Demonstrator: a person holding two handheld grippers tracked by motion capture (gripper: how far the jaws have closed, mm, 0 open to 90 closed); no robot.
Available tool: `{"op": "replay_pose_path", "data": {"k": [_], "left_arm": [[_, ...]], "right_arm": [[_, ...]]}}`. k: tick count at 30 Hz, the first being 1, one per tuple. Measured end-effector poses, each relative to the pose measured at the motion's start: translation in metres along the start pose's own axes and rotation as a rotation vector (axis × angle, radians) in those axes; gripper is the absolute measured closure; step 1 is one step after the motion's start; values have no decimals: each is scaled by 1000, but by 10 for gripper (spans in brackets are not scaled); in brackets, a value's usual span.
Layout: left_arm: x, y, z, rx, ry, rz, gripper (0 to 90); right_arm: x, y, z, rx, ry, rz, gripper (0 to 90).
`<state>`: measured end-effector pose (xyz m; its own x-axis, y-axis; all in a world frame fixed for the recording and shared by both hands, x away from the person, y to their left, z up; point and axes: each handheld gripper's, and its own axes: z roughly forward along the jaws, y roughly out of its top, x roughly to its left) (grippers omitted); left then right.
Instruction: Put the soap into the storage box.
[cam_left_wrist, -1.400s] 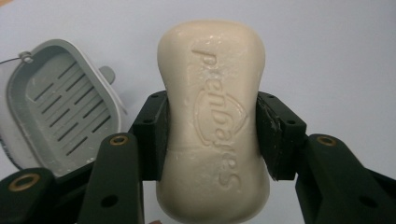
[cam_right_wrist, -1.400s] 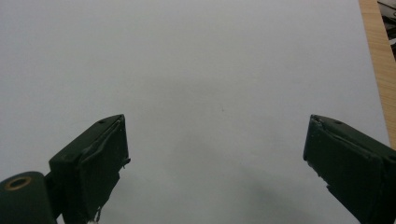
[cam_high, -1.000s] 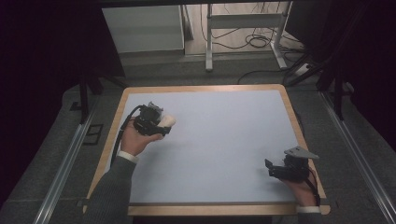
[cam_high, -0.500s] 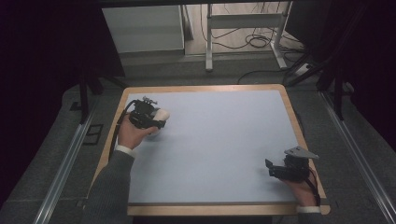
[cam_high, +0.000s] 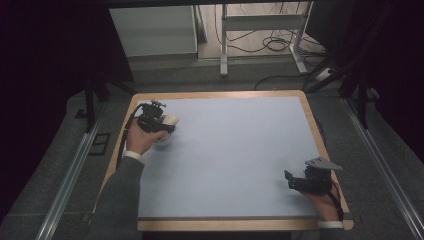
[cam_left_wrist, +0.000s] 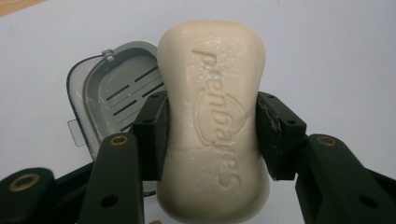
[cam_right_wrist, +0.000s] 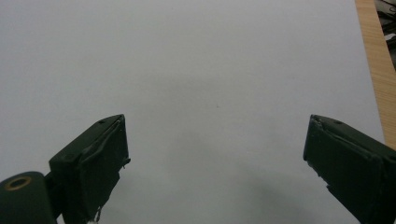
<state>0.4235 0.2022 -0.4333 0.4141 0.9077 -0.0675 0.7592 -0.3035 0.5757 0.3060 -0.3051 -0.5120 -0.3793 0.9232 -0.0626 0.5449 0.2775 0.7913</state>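
- Pale blue mat on a wood-rimmed table (cam_high: 306, 107), dark room around.
- My left gripper (cam_left_wrist: 212, 135) is clenched on the cream soap bar (cam_left_wrist: 212, 121), just above the open grey soap box (cam_left_wrist: 109, 100) near the left rim.
- Next I judge: lower the bar into the tray.
- Right gripper (cam_right_wrist: 215, 163) idle, jaws spread; open mat between.

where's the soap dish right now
The grey soap dish lies on the table's near-left part, just under and behind the bar of soap clamped in the left gripper; in the left gripper view it sits left of the soap.
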Motion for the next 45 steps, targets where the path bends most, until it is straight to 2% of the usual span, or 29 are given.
{"op": "replay_pose_path", "data": {"k": [7, 23, 33, 36, 40, 45], "left_arm": [[6, 2, 6, -4, 16, -23, 495], [24, -2, 28, 36, 61, -95, 495], [23, -5, 38, 62, 86, -99, 494], [23, -6, 42, 91, 90, -95, 481], [20, -3, 35, 45, 73, -107, 374], [16, -4, 27, 8, 37, -93, 327]], "right_arm": [[-1, 0, 0, 4, -5, 3, 64], [-2, -1, 0, 6, -10, 2, 64], [-1, -1, 0, 7, -10, 0, 64], [-1, -1, 0, 8, -11, 0, 64], [-2, -1, 0, 7, -11, 0, 64], [-1, -1, 0, 5, -8, -4, 64]]}}
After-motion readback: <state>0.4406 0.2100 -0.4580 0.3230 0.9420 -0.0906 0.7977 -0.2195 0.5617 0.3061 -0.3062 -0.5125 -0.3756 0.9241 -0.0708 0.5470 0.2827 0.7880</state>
